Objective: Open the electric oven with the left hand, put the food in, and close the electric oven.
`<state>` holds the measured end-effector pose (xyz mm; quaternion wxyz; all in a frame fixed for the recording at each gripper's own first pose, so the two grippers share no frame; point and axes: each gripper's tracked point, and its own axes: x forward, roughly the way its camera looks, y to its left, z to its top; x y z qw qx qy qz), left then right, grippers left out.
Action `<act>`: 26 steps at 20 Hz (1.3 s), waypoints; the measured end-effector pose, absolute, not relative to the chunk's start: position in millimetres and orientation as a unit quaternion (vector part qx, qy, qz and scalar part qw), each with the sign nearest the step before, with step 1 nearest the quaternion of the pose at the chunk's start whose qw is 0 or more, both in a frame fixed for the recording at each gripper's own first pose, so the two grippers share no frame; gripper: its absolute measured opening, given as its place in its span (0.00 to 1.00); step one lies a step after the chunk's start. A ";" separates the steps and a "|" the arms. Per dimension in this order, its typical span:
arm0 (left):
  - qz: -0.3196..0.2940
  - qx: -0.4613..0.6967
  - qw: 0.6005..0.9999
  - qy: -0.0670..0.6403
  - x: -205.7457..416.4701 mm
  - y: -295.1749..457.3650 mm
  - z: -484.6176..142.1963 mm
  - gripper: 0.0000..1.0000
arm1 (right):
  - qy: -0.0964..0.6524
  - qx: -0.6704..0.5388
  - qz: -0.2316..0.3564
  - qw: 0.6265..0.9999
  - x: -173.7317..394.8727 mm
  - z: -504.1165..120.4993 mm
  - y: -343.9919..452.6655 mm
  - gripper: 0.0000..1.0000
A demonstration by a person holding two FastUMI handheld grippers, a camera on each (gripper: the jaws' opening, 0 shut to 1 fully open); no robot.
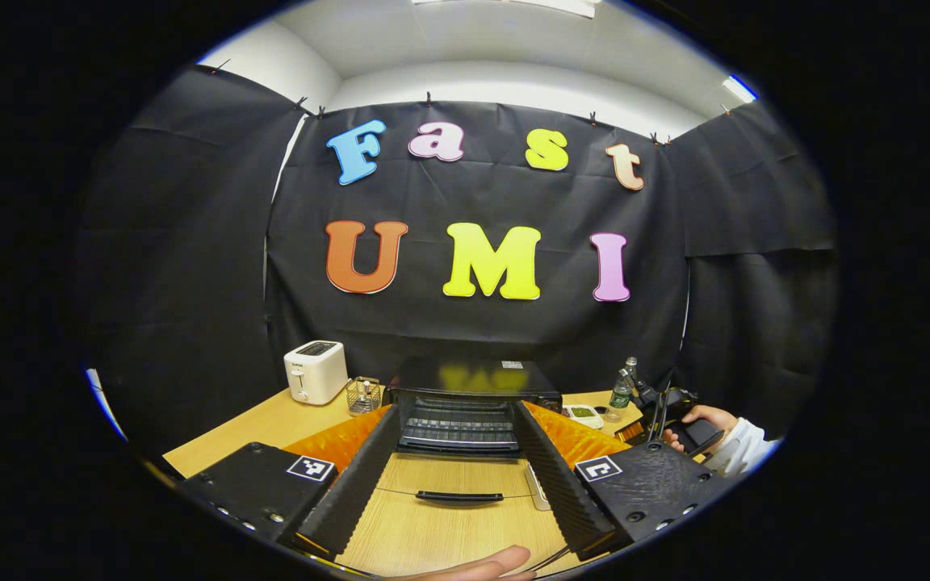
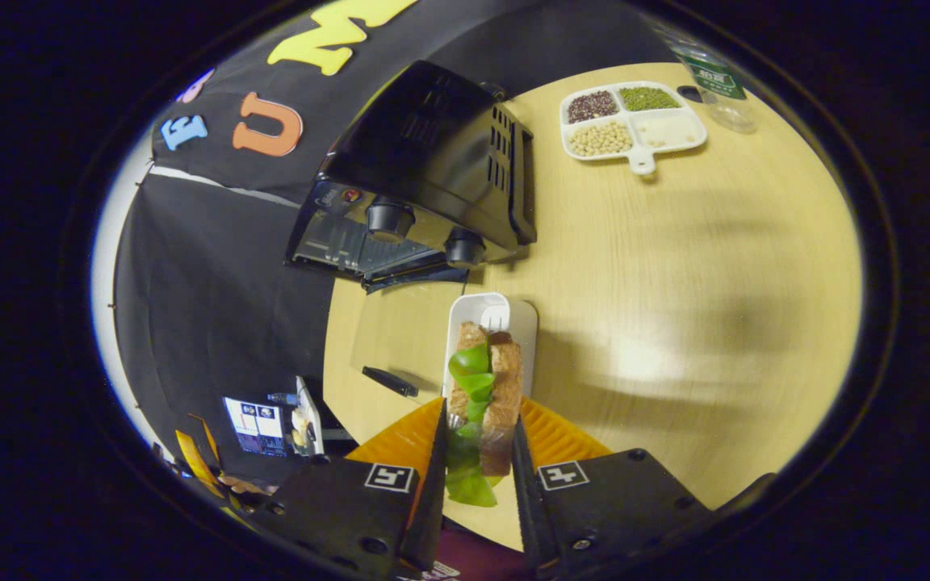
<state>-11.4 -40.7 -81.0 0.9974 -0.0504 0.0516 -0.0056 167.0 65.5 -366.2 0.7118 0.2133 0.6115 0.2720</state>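
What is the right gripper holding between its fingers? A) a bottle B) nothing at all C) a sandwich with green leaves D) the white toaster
C: in the right gripper view, the right gripper has both fingers pressed on the sandwich, bread with green leaves, lifted above a white tray in front of the open electric oven.

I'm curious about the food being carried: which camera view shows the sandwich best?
The right gripper view. There the sandwich, bread with green leaves, sits held between the right gripper fingers above a white tray. The left gripper view looks into the open oven instead; I can't make out the sandwich there.
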 end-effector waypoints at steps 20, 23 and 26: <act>-0.016 -0.069 0.997 0.015 -37.6 16.9 -76.1 0.92 | 0.306 0.490 0.196 0.792 141.8 -330.1 235.6 0.42; -0.016 -0.072 0.997 0.018 -40.6 29.6 -79.0 0.92 | 0.248 0.535 0.155 0.792 169.9 -345.3 257.0 0.41; -0.027 -0.072 0.997 0.024 -40.8 31.9 -83.7 0.92 | 0.214 0.539 0.109 0.807 207.5 -363.6 274.3 0.41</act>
